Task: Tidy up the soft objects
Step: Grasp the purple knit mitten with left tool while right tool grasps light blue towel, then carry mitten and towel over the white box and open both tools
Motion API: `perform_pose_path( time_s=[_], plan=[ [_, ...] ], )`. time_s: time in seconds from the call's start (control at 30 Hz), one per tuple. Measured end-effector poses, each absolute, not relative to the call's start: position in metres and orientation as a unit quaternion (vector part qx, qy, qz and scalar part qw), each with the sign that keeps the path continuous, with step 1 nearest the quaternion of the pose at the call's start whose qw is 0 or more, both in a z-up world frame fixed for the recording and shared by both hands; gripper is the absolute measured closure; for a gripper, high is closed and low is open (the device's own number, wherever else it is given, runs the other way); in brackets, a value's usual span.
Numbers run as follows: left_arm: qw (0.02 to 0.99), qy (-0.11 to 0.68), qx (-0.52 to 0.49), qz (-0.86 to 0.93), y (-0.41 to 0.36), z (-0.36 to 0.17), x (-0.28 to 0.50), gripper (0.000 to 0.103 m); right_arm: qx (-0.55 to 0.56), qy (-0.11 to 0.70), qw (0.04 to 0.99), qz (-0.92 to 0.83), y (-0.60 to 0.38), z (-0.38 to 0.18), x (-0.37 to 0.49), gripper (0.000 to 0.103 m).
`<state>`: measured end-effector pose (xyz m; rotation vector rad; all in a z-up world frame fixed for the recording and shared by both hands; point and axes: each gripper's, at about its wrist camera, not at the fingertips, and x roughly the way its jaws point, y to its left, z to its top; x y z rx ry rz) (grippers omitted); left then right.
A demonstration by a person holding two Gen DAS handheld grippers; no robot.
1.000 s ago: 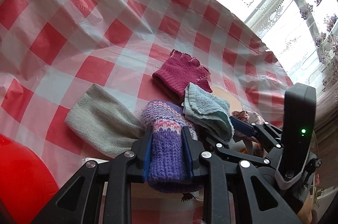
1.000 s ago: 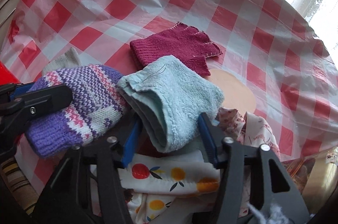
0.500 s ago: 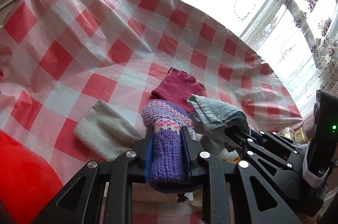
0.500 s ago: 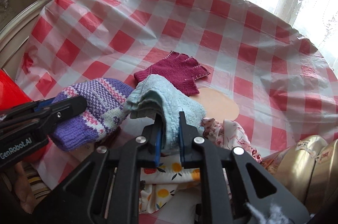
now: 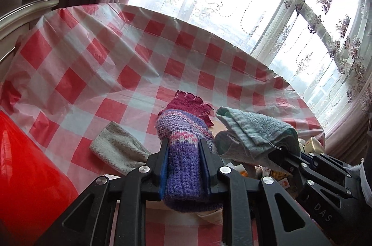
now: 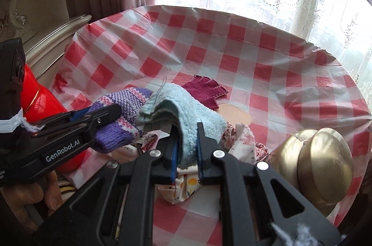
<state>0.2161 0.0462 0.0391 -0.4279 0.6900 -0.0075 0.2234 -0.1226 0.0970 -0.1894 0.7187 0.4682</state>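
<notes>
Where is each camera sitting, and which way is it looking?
Left wrist view: sits on the left gripper, looks forward and down along its fingers at the purple knit mitten it clamps, the checked tablecloth and the window; the right gripper shows at right.
Right wrist view: sits on the right gripper, looks the same way at the light blue towel it clamps; the left gripper and a hand show at left.
Both share the mitten, towel, maroon glove and tablecloth.

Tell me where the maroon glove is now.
The maroon glove lies flat on the checked tablecloth mid-table, just beyond the held purple mitten and blue cloth.
</notes>
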Motion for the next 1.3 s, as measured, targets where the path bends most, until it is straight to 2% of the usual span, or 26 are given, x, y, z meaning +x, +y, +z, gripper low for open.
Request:
perform_pose_path(
  time_s=[0.77, 1.3],
  plan=[
    [0.927, 0.305, -0.198, -0.088, -0.026, 0.073, 0.141, 0.078, -0.014, 0.350, 0.925, 0.149, -0.275, 0.128, 0.124, 0.087],
    [0.908, 0.325, -0.127, -0.231, -0.151, 0.083, 0.110, 0.078, 0.041, 0.370, 0.928, 0.011, -0.422, 0.114, 0.060, 0.087]
  ],
)
